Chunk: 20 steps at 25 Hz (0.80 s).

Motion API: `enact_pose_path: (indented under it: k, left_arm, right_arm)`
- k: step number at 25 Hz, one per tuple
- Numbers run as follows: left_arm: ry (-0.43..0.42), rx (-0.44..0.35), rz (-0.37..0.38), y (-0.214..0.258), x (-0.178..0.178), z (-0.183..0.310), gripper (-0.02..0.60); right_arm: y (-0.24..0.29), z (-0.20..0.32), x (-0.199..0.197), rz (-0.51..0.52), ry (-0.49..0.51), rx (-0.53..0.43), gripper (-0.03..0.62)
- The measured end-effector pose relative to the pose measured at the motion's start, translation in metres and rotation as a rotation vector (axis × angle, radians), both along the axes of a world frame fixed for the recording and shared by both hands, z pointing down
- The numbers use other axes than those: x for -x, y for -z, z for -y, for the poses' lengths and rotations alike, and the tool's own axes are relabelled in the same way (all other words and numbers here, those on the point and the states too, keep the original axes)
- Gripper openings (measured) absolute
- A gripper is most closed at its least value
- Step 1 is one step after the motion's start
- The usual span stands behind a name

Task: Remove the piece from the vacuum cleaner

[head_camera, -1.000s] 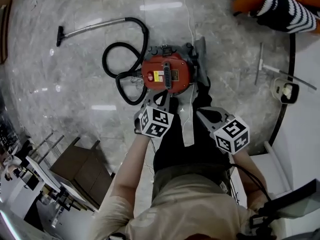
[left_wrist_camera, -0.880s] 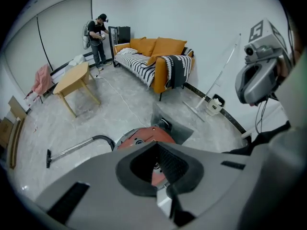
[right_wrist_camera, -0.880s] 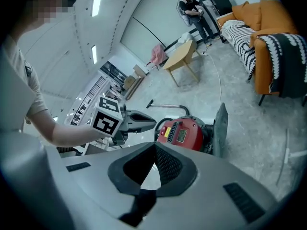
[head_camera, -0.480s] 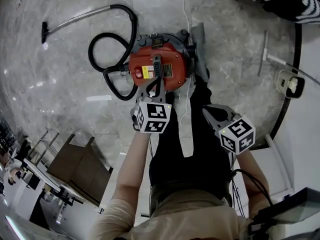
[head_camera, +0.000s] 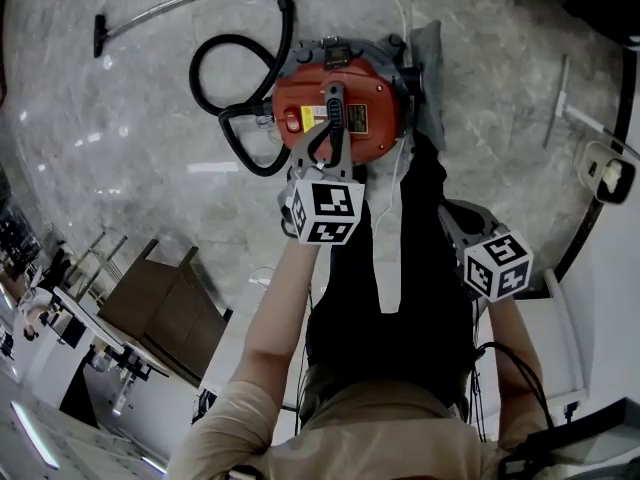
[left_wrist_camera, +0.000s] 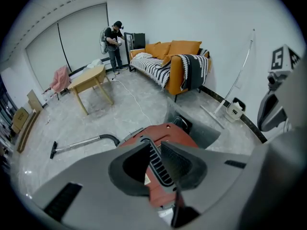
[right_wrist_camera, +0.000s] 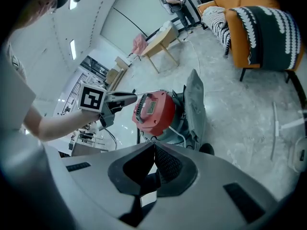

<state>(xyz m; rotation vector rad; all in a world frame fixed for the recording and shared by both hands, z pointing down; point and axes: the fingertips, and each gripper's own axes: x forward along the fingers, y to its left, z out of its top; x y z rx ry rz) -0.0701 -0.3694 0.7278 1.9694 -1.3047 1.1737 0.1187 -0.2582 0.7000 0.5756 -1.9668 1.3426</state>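
- Vacuum cleaner (head_camera: 340, 118) sits on grey marble floor (head_camera: 150, 178), right in front of person's feet, top centre of head view
- body is a round red canister, dark base, black ribbed handle strip (head_camera: 336, 118) across the top, yellow and white label beside it
- strip's long axis runs from person's side straight away; hose end faces person's left
- black hose (head_camera: 192, 73) leaves the left side and loops once, then metal wand (head_camera: 170, 4) lies flat, pointing far left to black floor nozzle (head_camera: 100, 23)
- grey panel (head_camera: 427, 58) stands just beside the canister on its right, tilted
- left gripper (head_camera: 322, 160) is over the near end of the strip; jaws a little apart and opening, ribbed strip seen through the gap in left gripper view, can't tell if pads touch it
- right gripper (head_camera: 447, 208) is by person's right leg, apart from the vacuum; jaws together, nothing between them
- orange sofa (left_wrist_camera: 180, 56) with striped throw and wooden table (left_wrist_camera: 88, 80) stand well behind
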Motion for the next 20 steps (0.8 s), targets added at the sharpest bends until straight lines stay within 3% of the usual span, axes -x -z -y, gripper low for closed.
enact_pose_path:
  k: [5, 6, 16, 20]
  left_arm:
    - [0.031, 0.056, -0.008, -0.014, 0.007, 0.001, 0.292]
    - [0.035, 0.068, -0.006, -0.019, 0.007, 0.001, 0.315]
    - [-0.025, 0.13, 0.098, -0.058, 0.012, 0.003, 0.319]
    - [-0.026, 0.155, 0.104, -0.069, 0.01, 0.002, 0.318]
  right_arm:
    - [-0.006, -0.011, 0.016, 0.032, 0.018, 0.023, 0.003]
    - [-0.007, -0.012, 0.019, 0.048, 0.028, 0.027, 0.003]
    - [-0.024, -0.01, 0.025, 0.034, 0.096, 0.045, 0.003]
    - [-0.039, 0.029, 0.024, -0.053, 0.116, -0.059, 0.003]
